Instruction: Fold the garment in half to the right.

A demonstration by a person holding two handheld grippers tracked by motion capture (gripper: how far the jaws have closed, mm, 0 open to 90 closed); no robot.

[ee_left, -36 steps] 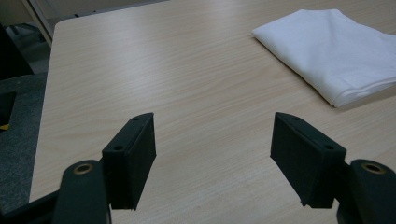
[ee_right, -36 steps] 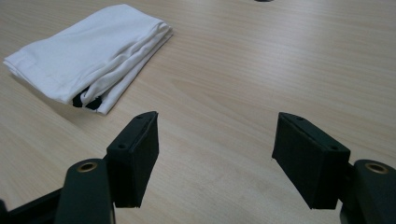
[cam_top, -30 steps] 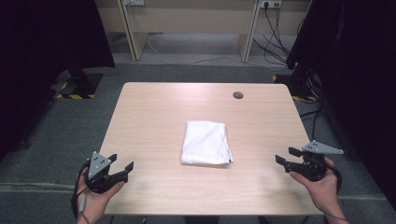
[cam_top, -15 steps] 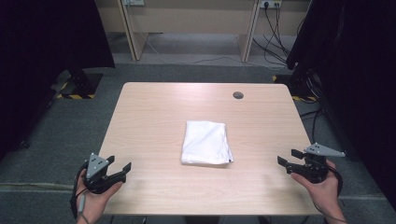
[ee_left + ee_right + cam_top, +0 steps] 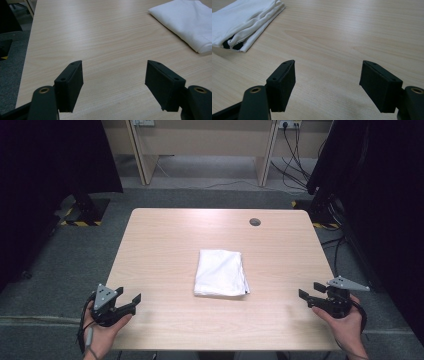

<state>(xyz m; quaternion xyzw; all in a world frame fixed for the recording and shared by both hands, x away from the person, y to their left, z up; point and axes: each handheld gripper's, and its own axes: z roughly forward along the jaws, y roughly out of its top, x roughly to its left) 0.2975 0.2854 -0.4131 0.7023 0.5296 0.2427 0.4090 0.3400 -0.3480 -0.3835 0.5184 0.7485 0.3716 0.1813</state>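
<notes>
A folded white cloth point(image 5: 221, 271) lies flat in the middle of the light wooden table point(image 5: 165, 240). At the near left corner my left gripper point(image 5: 127, 296) is held open with nothing between its jaws, well apart from the cloth. At the near right edge my right gripper point(image 5: 309, 290) is open and empty too, pointing in toward the cloth. The left gripper view shows the open left gripper point(image 5: 113, 75) over bare wood, with the cloth point(image 5: 185, 20) at the upper right. In the right gripper view the right gripper point(image 5: 327, 75) stands wide, with the cloth point(image 5: 242, 20) at the upper left.
A small round dark grommet point(image 5: 255, 222) sits in the tabletop near the far edge. Grey carpet surrounds the table. Black curtains hang at both sides, and cables point(image 5: 295, 140) run by the desk legs at the back.
</notes>
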